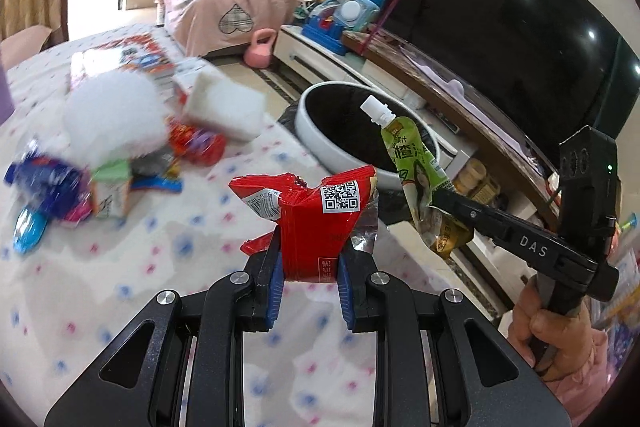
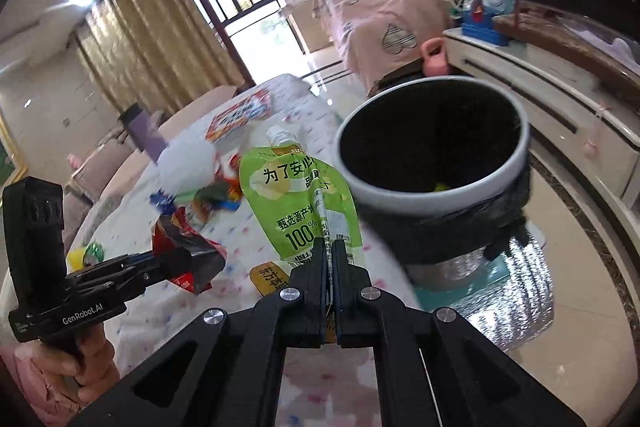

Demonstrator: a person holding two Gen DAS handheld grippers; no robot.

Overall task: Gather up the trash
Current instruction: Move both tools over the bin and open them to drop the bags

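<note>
Red snack wrapper clamped in your left gripper, green juice pouch pinched in right gripper; carry step, next move both over trash bin & let go.

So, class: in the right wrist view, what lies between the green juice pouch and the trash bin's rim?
Nothing lies between them: the green juice pouch, clamped in the right gripper, sits just left of the trash bin, with only tablecloth showing in the gap.

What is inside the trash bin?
The bin is lined with a black bag, and it looks mostly dark inside. One small yellow bit shows near the bottom. The near wall hides the rest of the bottom.
</note>
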